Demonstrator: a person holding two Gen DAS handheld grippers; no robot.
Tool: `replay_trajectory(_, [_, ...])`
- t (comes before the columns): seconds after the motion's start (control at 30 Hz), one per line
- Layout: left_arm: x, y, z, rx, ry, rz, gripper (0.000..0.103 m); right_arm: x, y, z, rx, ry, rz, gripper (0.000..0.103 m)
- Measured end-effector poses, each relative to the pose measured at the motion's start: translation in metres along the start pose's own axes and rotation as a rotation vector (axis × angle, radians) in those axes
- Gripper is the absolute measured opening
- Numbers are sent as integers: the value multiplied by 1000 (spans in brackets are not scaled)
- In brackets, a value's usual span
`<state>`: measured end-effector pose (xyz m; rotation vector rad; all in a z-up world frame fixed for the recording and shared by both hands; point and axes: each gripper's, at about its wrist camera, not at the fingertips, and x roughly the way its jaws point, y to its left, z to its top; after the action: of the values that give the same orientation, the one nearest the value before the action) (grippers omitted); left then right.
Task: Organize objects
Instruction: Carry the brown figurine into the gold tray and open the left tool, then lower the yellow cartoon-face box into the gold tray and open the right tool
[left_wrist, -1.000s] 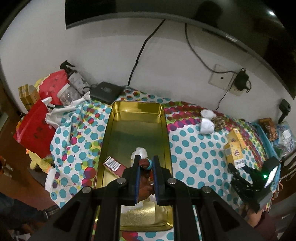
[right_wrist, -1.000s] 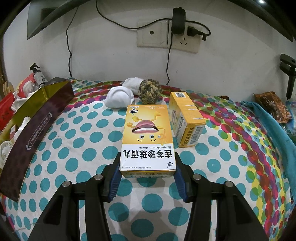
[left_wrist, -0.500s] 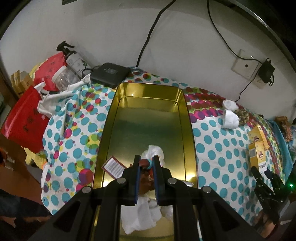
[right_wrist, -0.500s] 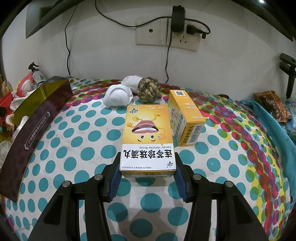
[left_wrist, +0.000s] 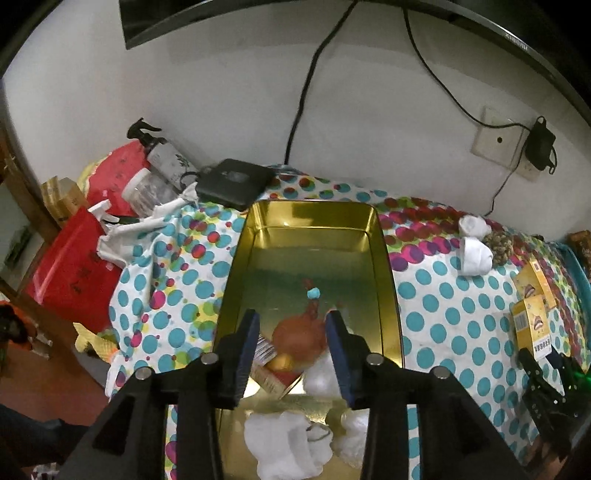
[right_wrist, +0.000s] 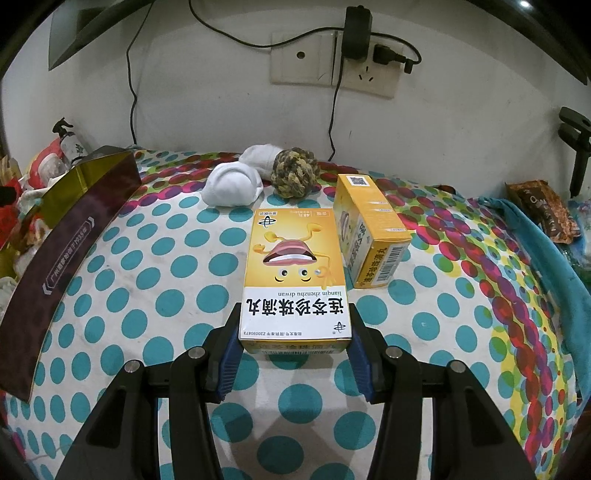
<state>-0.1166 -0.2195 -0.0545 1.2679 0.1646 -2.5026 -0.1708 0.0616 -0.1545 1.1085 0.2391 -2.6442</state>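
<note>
Our left gripper (left_wrist: 291, 341) is opening over the gold tin (left_wrist: 384, 258), the brown toy (left_wrist: 299, 338) loose between its jaws; it may roll onto the small box (left_wrist: 267, 360) there. Our right gripper (right_wrist: 293, 349) pinches a yellow box (right_wrist: 295, 280); lifting could knock the second (right_wrist: 373, 229) just beside it. We count two yellow boxes, two white bundles (right_wrist: 232, 188), one rope ball (right_wrist: 293, 177), and maybe three white bundles in the blurred tin.
</note>
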Motion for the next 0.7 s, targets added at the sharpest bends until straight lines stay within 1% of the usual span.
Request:
replay_trajectory(0.13, [-2, 4, -5, -25, 22, -14, 41, 2, 1, -1, -9, 2, -3, 48])
replay_trajectory(0.23, [-7, 12, -14, -56, 24, -16, 41, 2, 2, -1, -15, -2, -6, 48])
replay_trajectory(0.4, [-16, 29, -37, -117, 34, -9, 41, 0, 5, -2, -32, -14, -13, 48])
replay_trajectory(0.5, [-26, 33, -52, -135, 19, -2, 41, -2, 7, -1, -44, -22, -11, 48])
replay_trajectory(0.6, [-36, 32, -65, -125, 3, 13, 42, -4, 7, -1, -48, -36, -9, 48])
replay_trajectory(0.7, [-45, 30, -78, -133, -4, 2, 43, -7, 7, 0, -51, -50, 0, 48])
